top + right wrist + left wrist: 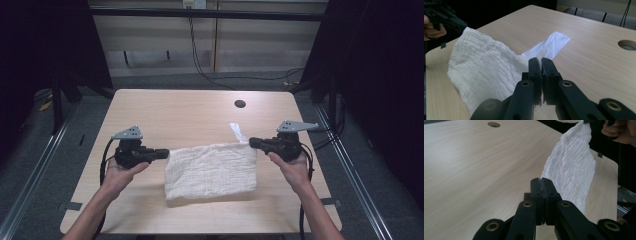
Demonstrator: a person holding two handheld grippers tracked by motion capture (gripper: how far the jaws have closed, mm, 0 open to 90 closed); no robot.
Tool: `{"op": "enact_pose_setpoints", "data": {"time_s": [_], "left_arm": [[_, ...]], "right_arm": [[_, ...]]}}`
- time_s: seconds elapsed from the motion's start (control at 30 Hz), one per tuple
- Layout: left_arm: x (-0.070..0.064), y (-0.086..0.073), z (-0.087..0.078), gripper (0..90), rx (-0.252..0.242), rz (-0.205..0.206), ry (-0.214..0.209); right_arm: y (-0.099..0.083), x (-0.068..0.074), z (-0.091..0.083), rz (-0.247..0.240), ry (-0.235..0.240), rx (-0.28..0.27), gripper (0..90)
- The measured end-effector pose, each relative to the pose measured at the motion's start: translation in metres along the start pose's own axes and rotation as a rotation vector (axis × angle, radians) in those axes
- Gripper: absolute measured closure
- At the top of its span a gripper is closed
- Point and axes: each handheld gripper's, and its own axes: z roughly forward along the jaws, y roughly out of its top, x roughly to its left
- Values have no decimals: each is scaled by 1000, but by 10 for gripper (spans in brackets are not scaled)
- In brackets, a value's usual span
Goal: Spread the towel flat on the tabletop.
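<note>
A white crinkled cloth [210, 170] hangs stretched between the two grippers just above the wooden table [175, 110]. My left gripper [164, 153] is shut on the cloth's left top corner. Its jaws [541, 181] stand pressed together, and the cloth [571, 170] runs away to the right. My right gripper [252, 142] is shut on the right top corner. In the right gripper view its jaws [541, 61] pinch the cloth [481, 67]. A smooth white strip [549, 46] lies on the table just beyond them, and the strip [237, 132] also shows from above.
A round hole [240, 104] sits in the table's far right part. The tabletop is bare wood with rounded corners. Dark curtains flank the table, and cables run on the floor behind it. Metal rails [30, 180] run along both sides.
</note>
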Motion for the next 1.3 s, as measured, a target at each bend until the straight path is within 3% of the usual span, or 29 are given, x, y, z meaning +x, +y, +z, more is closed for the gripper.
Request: {"op": "enact_pose_setpoints", "data": {"time_s": [0.2,0.4,0.53,0.73,0.87,0.9,1.0,1.07,1.1,1.17,1.27,1.3], "left_arm": [[9,16,0,891,-15,3,24],[20,46,-1,891,-23,23,57],[24,59,2,892,-50,8,61],[34,88,5,892,-57,22,73],[40,103,7,892,-57,26,87],[43,112,10,892,-61,32,97],[43,122,13,892,-61,45,118],[43,137,15,892,-49,70,164],[42,142,15,892,-47,83,168],[39,149,11,892,-91,80,164],[35,151,10,892,-87,102,169],[30,147,11,892,-80,124,153]], "right_arm": [[16,-3,-2,-10,3,-15,868],[39,-9,2,-22,-3,-21,868],[50,-14,2,-16,0,-37,868],[75,-29,5,-23,-34,-16,868],[85,-38,5,-11,-49,-28,869],[93,-45,4,5,-55,-43,869],[99,-53,2,26,-66,-61,869],[112,-61,-2,34,-86,-72,870],[116,-63,-3,34,-94,-79,871],[124,-67,-7,38,-109,-99,871],[127,-70,-13,39,-112,-122,871],[125,-70,-14,39,-115,-116,871]]}}
